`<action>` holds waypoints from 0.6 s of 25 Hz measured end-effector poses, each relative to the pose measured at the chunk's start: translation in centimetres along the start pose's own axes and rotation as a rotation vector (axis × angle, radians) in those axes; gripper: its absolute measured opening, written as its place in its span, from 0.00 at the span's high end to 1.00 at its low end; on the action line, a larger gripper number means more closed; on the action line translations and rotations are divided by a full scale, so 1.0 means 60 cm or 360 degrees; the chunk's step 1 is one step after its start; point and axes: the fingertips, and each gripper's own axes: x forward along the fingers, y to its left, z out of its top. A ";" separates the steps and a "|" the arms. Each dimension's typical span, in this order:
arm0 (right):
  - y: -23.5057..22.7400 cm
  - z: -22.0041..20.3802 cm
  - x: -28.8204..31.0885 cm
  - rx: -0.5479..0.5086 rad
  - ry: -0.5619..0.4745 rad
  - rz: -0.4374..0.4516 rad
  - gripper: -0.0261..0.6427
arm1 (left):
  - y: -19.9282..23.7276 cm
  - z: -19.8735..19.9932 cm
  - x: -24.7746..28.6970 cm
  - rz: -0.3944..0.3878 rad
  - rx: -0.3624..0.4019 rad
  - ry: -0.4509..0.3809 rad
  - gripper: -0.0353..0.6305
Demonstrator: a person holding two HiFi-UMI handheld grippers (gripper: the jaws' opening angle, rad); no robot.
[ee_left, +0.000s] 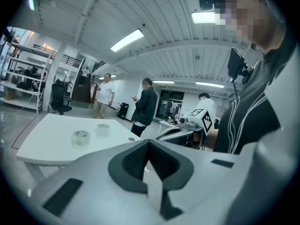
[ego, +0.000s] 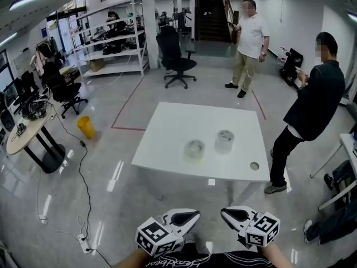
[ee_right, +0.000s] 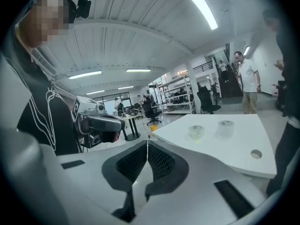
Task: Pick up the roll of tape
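Note:
Two rolls of tape stand on the white table [ego: 167, 133]: a clear roll [ego: 194, 148] and a whiter roll [ego: 224, 140] to its right. They also show in the left gripper view, clear roll [ee_left: 80, 137] and whiter roll [ee_left: 102, 129], and in the right gripper view, clear roll [ee_right: 196, 131] and whiter roll [ee_right: 225, 128]. Both grippers are held low near my body, well short of the table. My left gripper [ego: 194, 213] [ee_left: 148, 142] has its pads together with nothing between them. My right gripper [ego: 224, 211] [ee_right: 148, 143] is likewise shut and empty.
A person in a dark jacket [ego: 315, 102] stands at the table's right side, and another in a white shirt [ego: 249, 43] stands beyond it. The table has a round hole [ego: 254, 166] near its front right corner. An office chair [ego: 175, 54], a yellow bin [ego: 86, 126] and a floor cable with power strip [ego: 85, 242] lie to the left.

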 end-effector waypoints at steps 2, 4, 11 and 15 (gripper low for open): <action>-0.044 0.025 0.040 -0.0003 0.0003 -0.0011 0.94 | 0.058 0.022 0.013 0.0006 0.0013 0.0004 0.94; -0.086 0.053 0.079 -0.0023 0.0006 -0.0026 0.94 | 0.118 0.048 0.022 0.0024 0.0017 -0.0006 0.94; -0.165 0.127 0.169 -0.0107 -0.0010 -0.0044 0.94 | 0.262 0.099 0.036 0.0078 0.0024 -0.0023 0.94; -0.179 0.124 0.191 -0.0134 0.0032 -0.0047 0.94 | 0.286 0.103 0.048 0.0068 0.0041 -0.0027 0.94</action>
